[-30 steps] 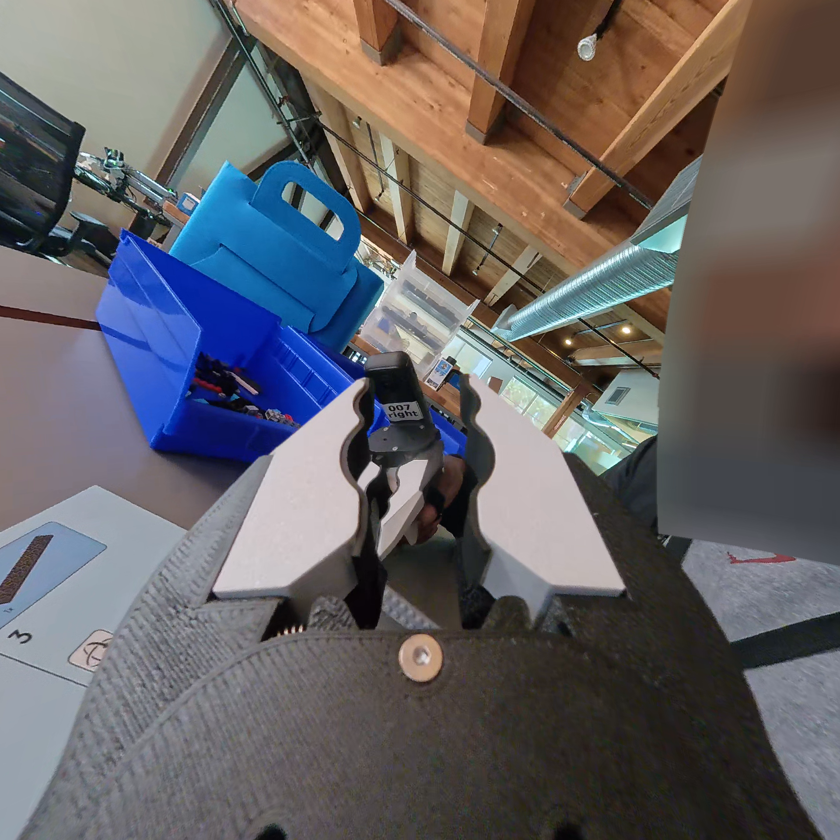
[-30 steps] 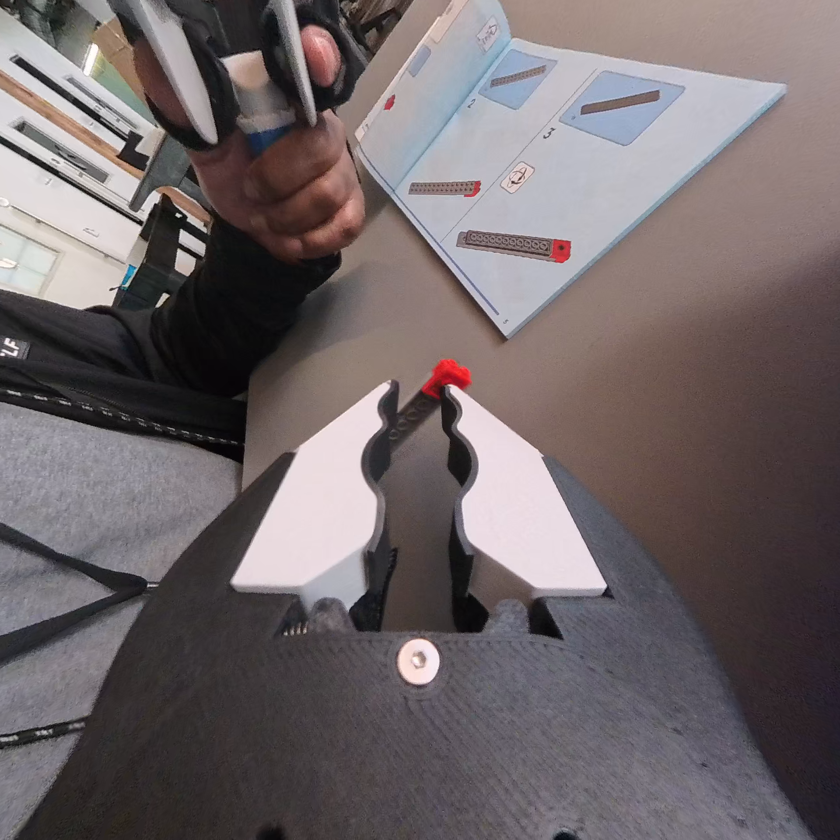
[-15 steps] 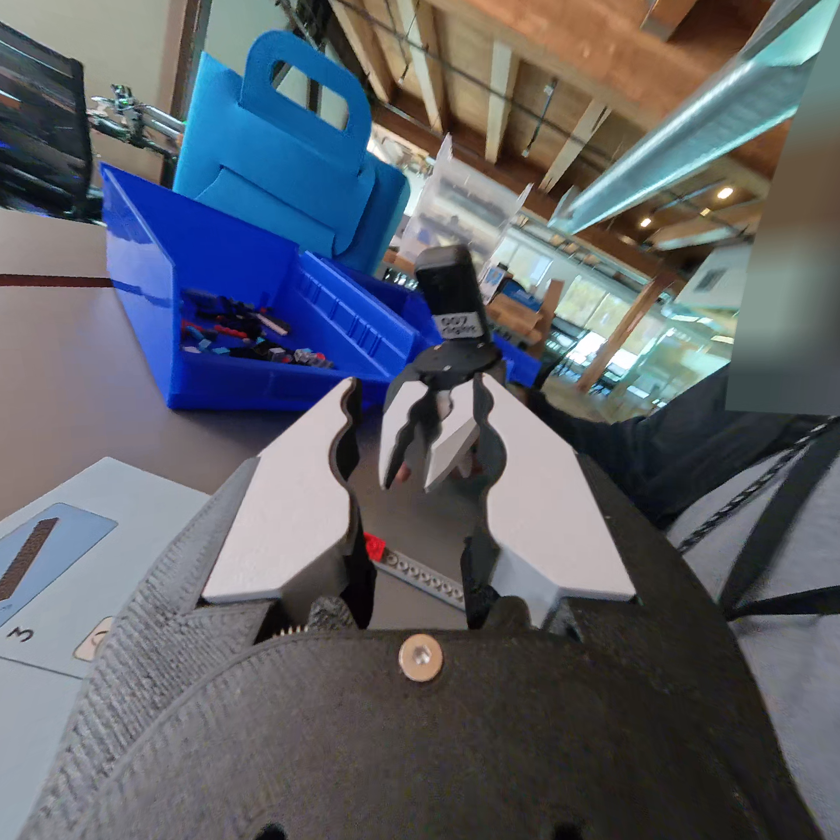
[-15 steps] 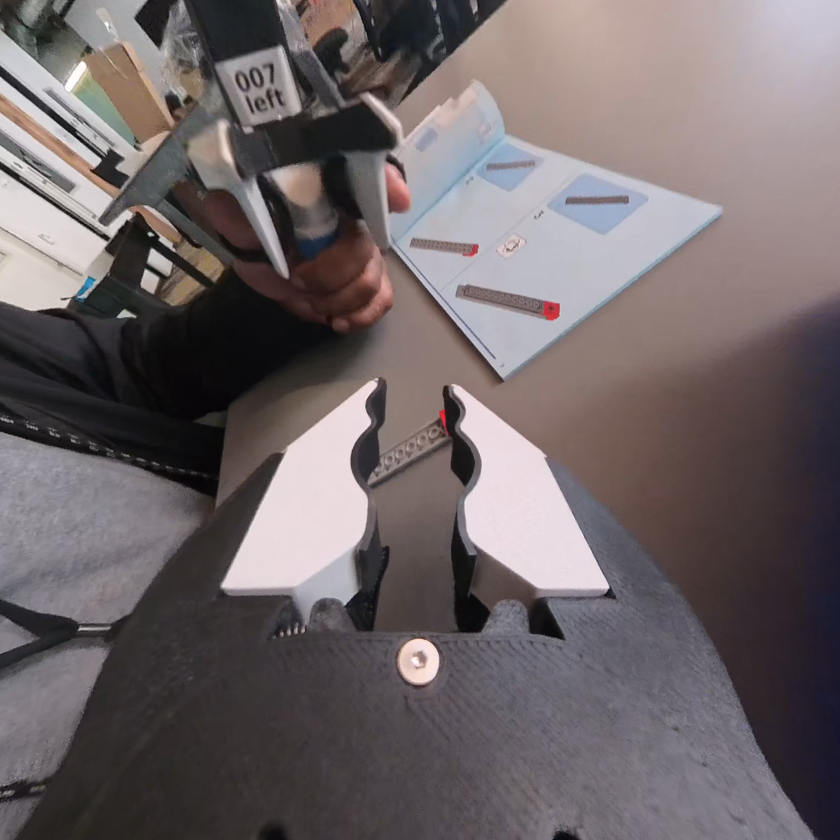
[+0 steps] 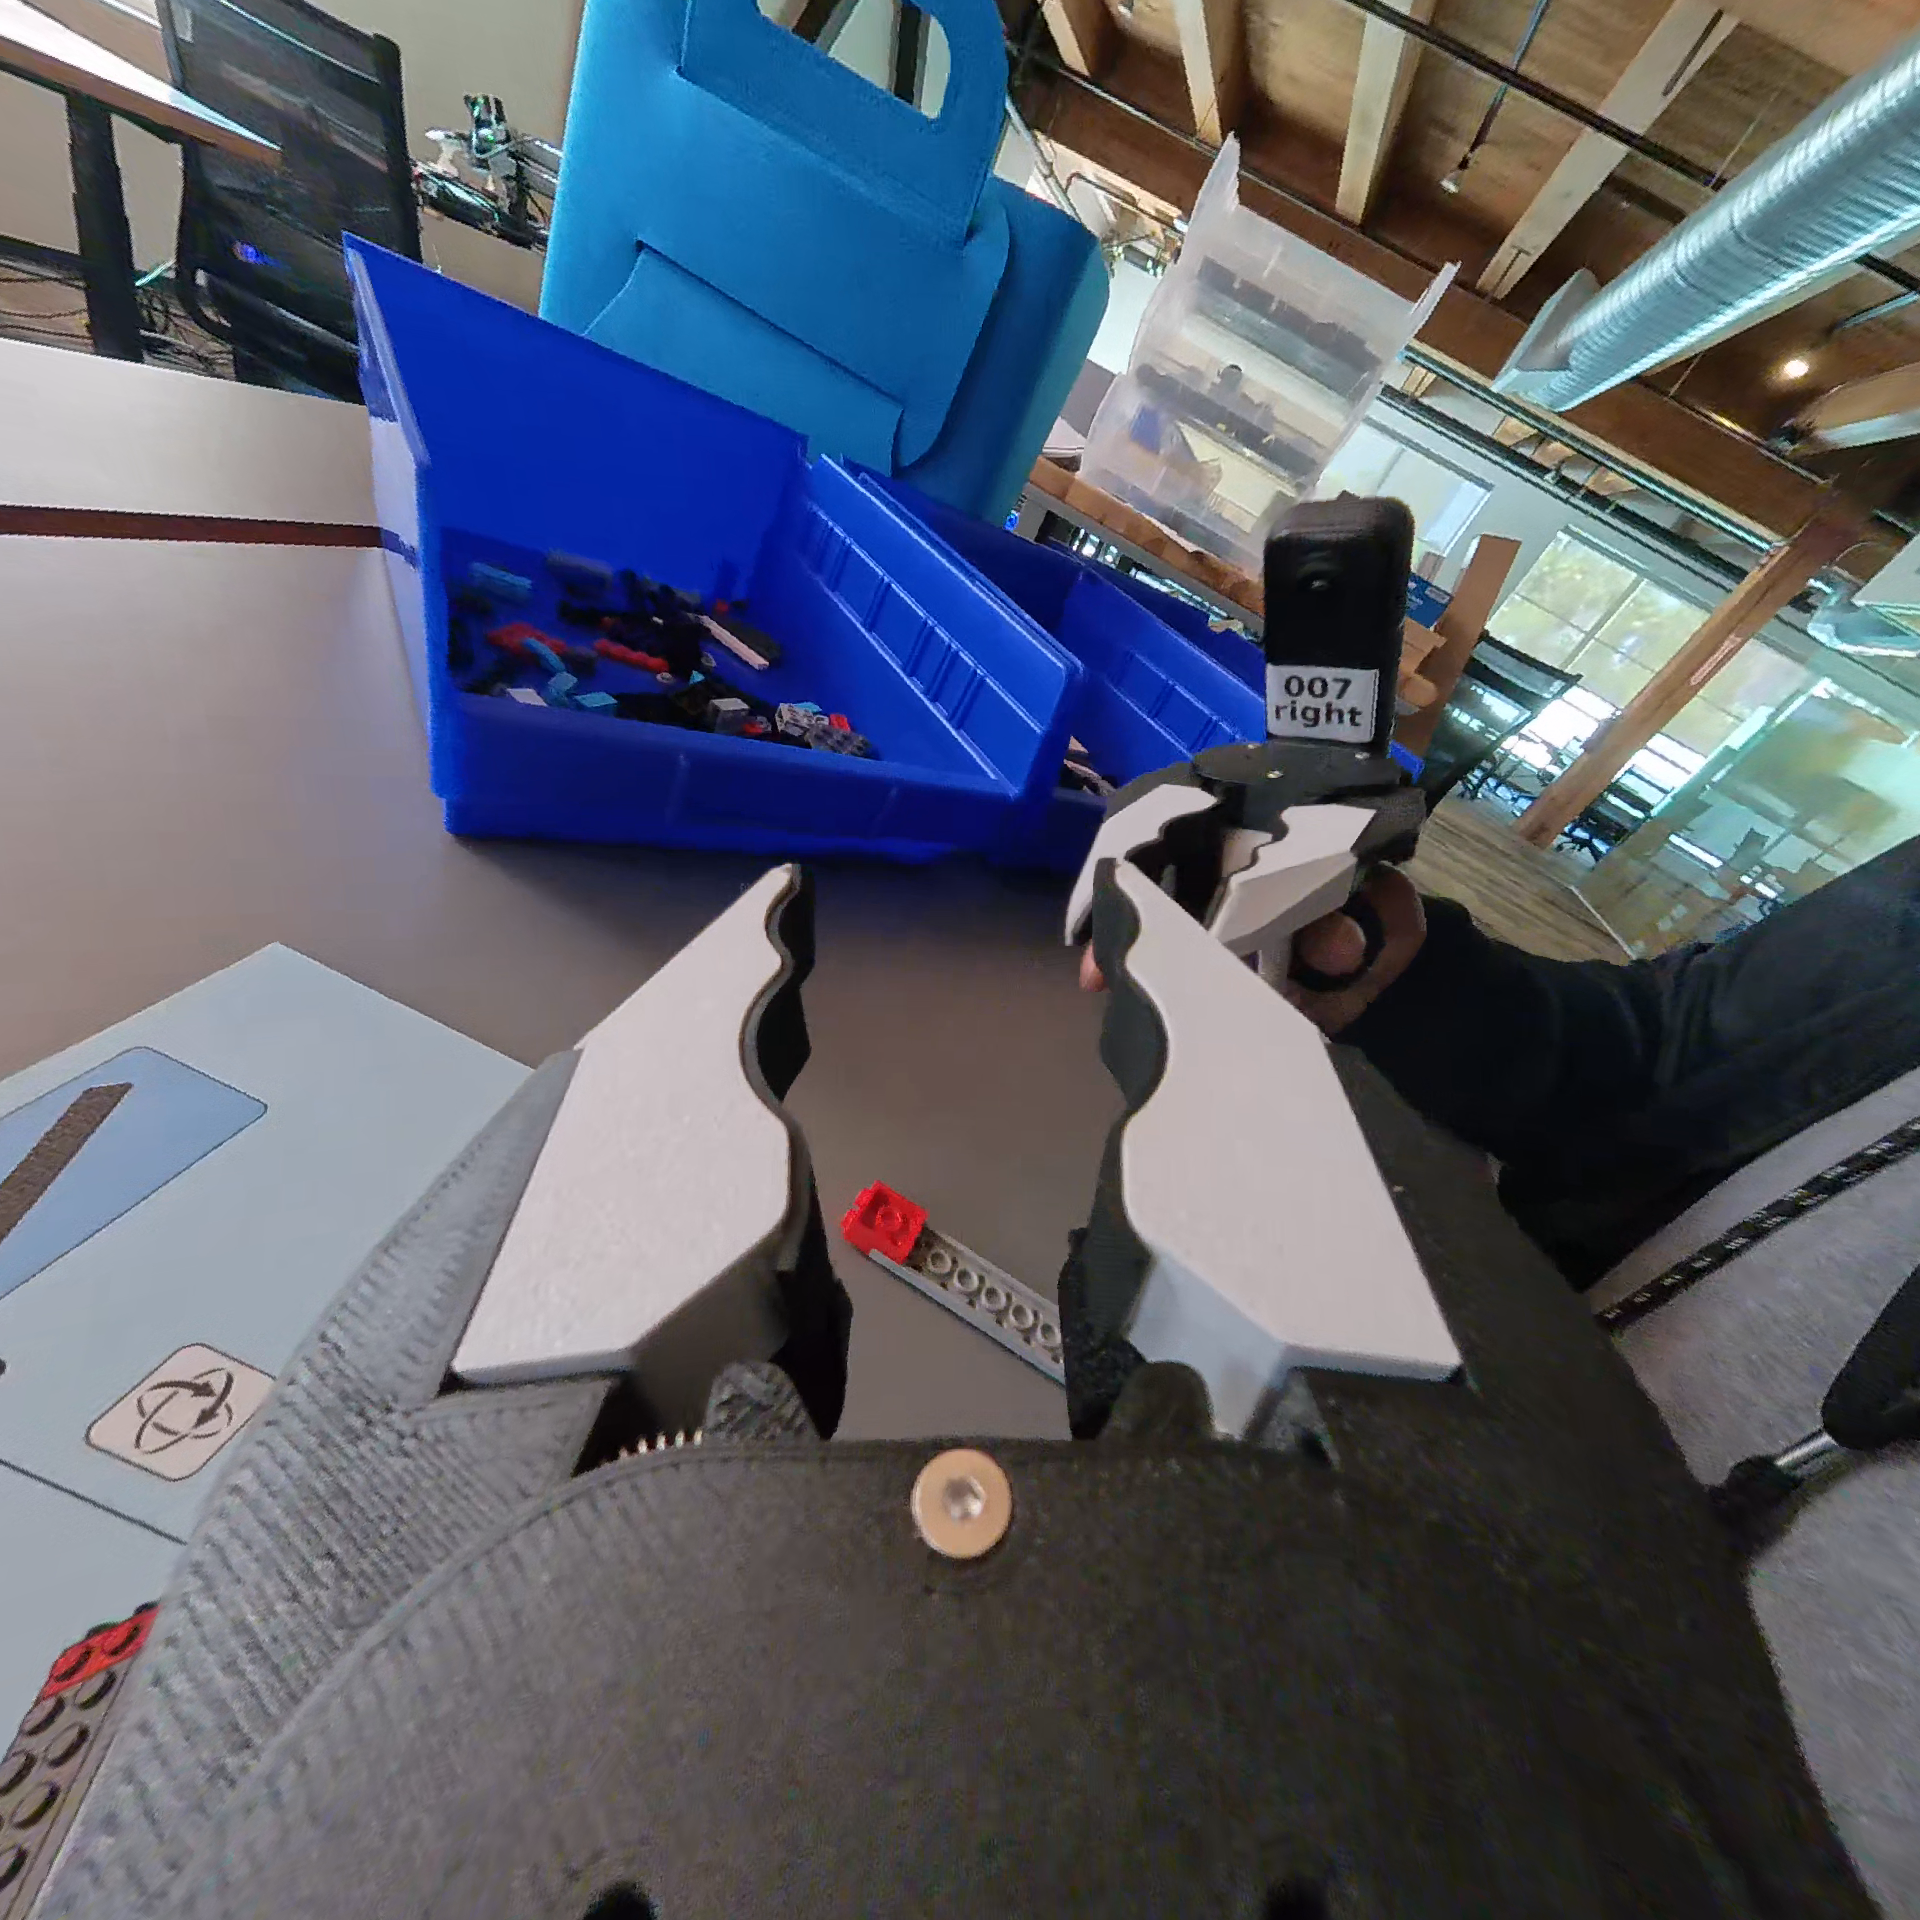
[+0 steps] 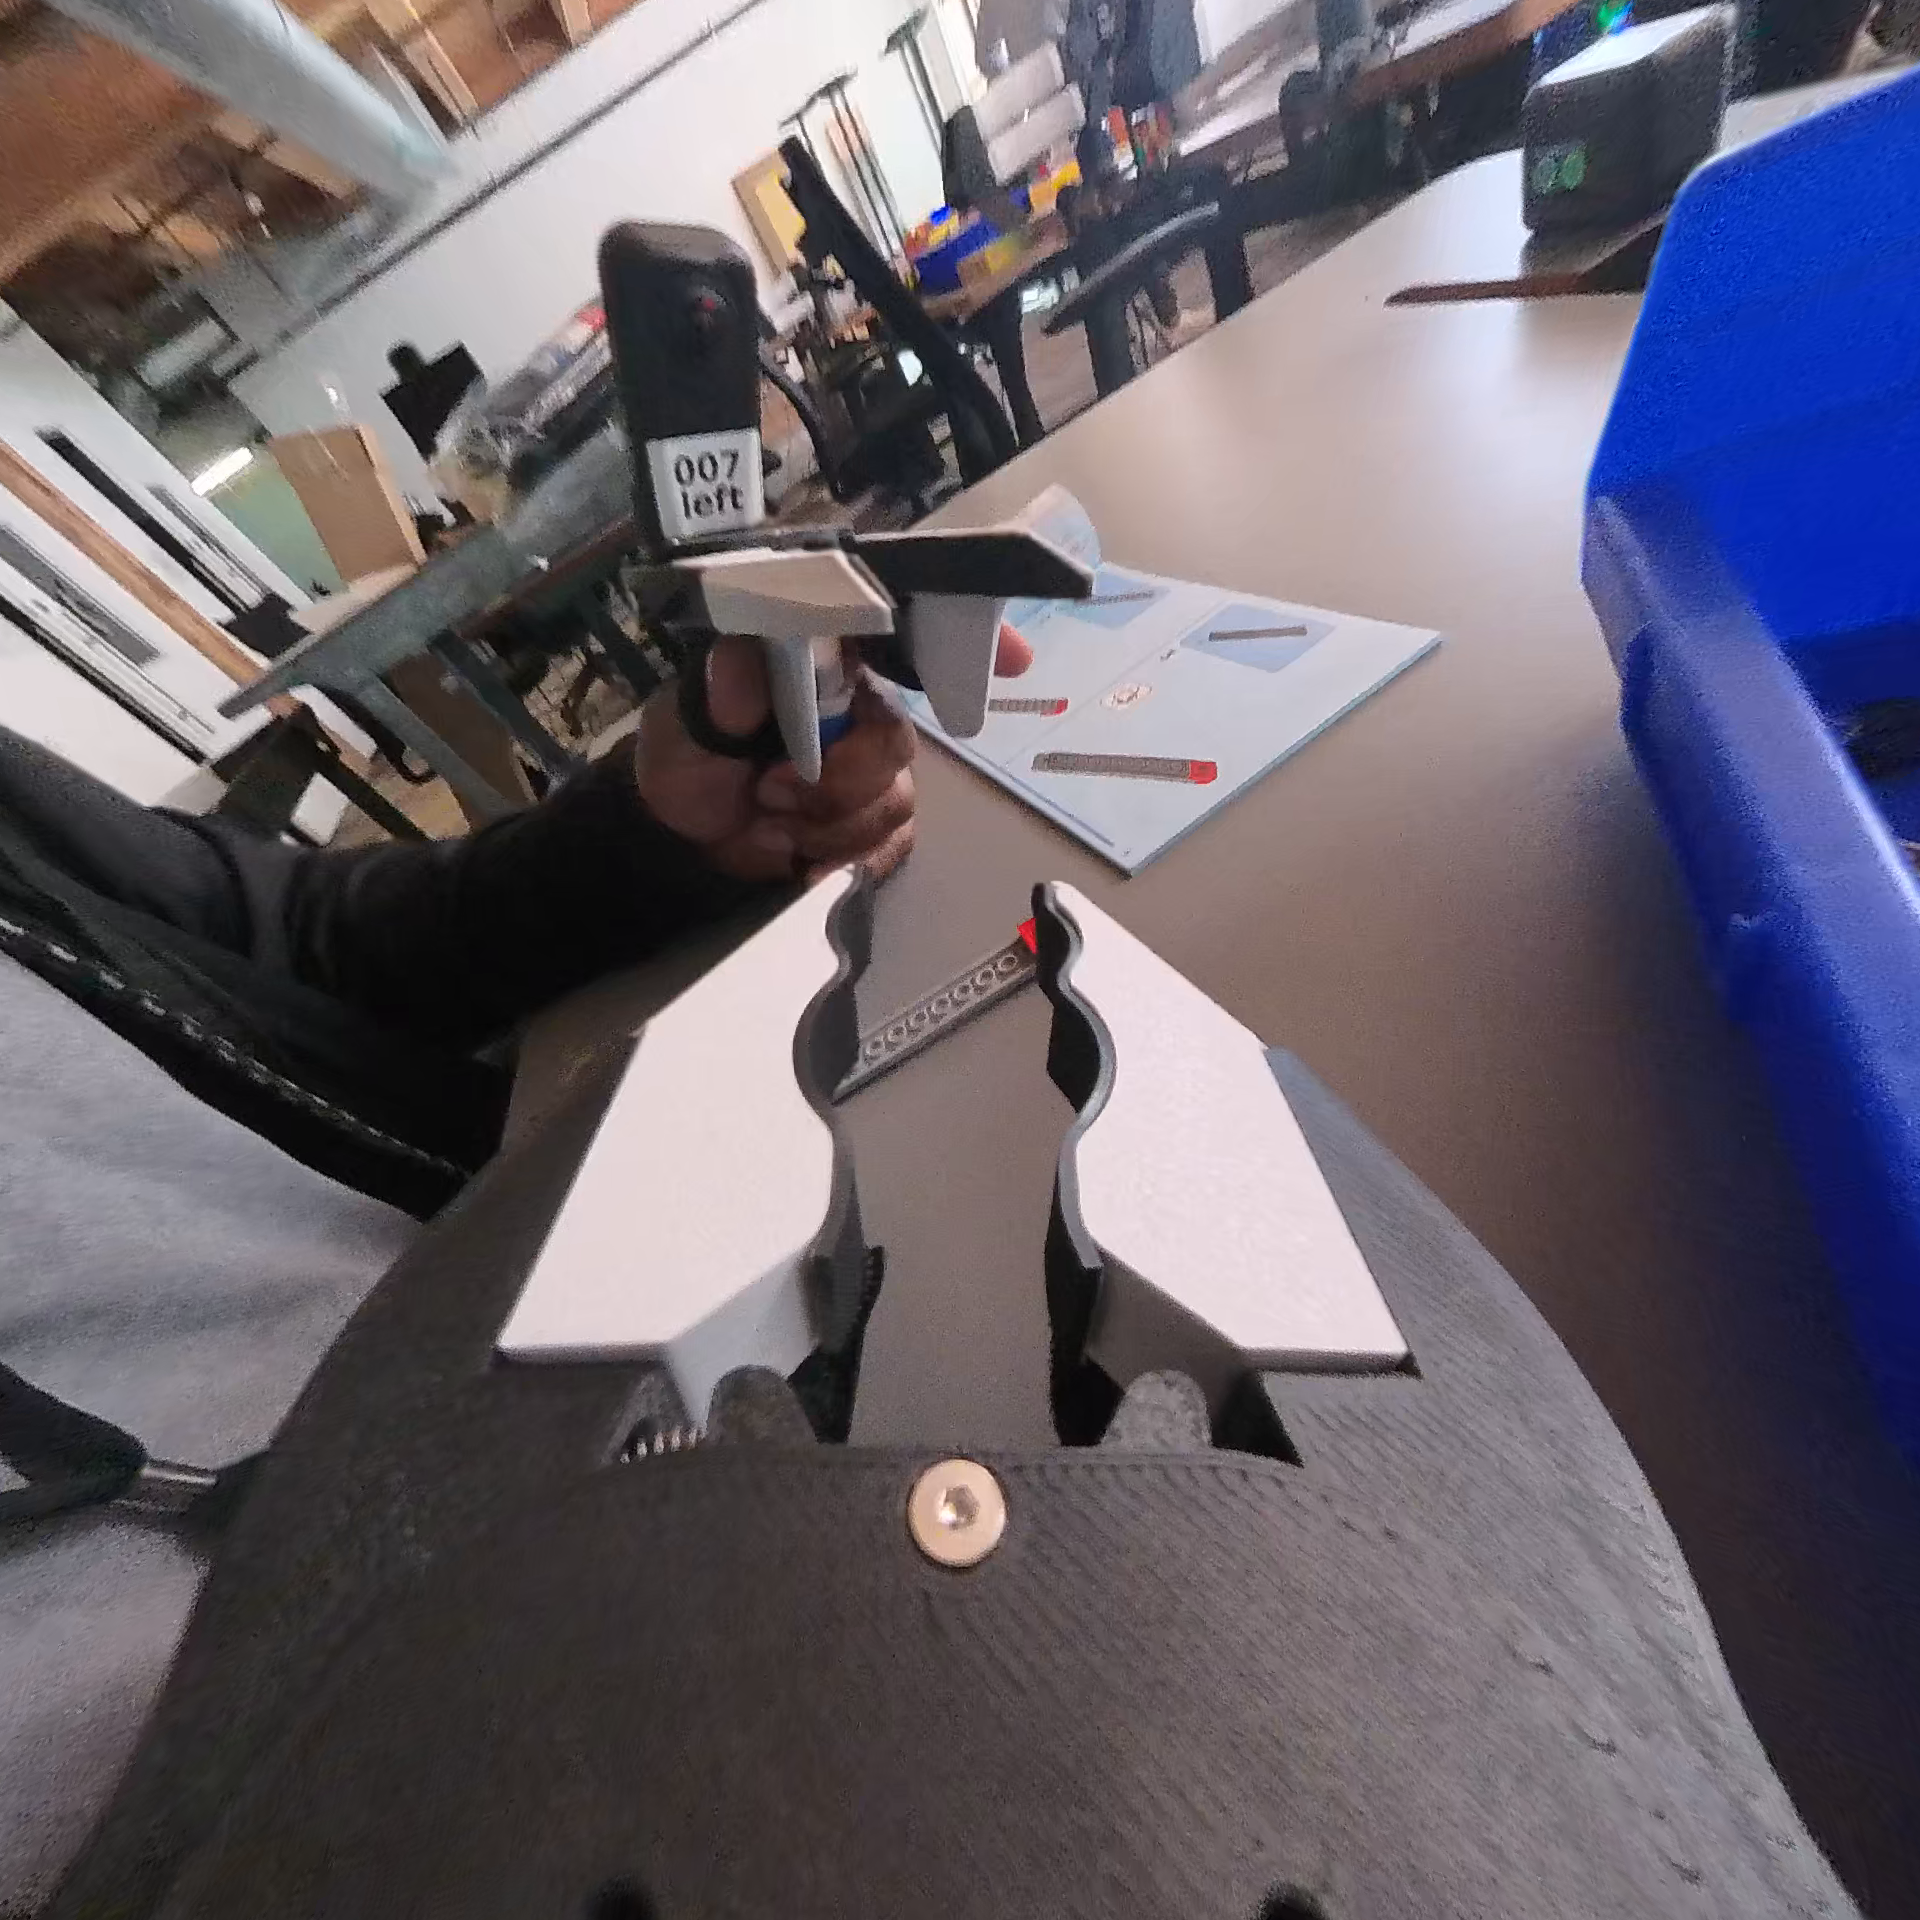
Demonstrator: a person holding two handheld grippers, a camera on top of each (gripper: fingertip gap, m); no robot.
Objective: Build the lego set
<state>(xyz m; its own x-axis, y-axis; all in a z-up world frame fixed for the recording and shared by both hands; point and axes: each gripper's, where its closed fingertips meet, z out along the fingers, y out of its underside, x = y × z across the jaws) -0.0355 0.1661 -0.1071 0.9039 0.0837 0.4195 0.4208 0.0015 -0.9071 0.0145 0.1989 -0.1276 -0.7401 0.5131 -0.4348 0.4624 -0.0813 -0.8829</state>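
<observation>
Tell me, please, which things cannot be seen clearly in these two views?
- Grey plate: near end hidden behind the left gripper finger, left wrist view.
- Red brick: mostly hidden by the right gripper finger, right wrist view.
- Pieces in the blue bin: too small to identify.

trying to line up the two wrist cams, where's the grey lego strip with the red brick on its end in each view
Left wrist view: grey strip low centre, flat on the table between the left gripper fingers, red brick at its upper-left end.
Right wrist view: strip centre, between the right gripper fingers, red end upper right.
Shared landmark: instruction booklet.
</observation>
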